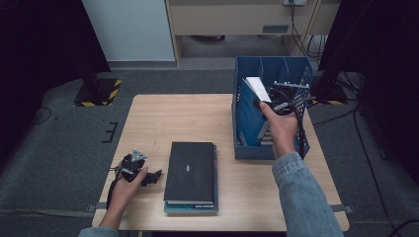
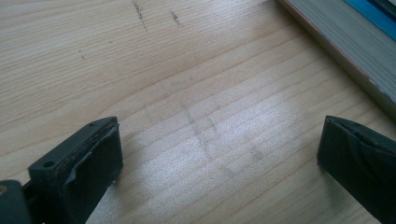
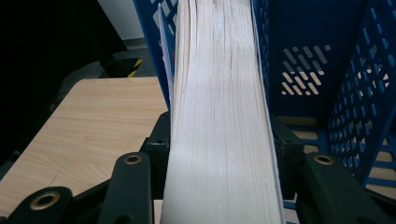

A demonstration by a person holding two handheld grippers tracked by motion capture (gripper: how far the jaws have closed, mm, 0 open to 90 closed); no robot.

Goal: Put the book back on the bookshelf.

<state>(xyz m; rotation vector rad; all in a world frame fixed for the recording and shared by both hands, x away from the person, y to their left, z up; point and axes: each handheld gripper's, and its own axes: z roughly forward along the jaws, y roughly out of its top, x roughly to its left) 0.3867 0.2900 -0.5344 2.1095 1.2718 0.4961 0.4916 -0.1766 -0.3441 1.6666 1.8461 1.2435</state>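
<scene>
A pale wooden table (image 1: 197,118) stands on grey carpet, a blue crate (image 1: 247,123) at its right side. My right gripper (image 3: 219,154) pinches a thick book (image 3: 219,93) by its page edge, upright inside the crate against its left wall. I'd lower it straight, keep it off the slotted wall, and let go only once its bottom edge sits. My left gripper (image 2: 219,163) rests spread on the table beside the stacked books (image 1: 191,175).
</scene>
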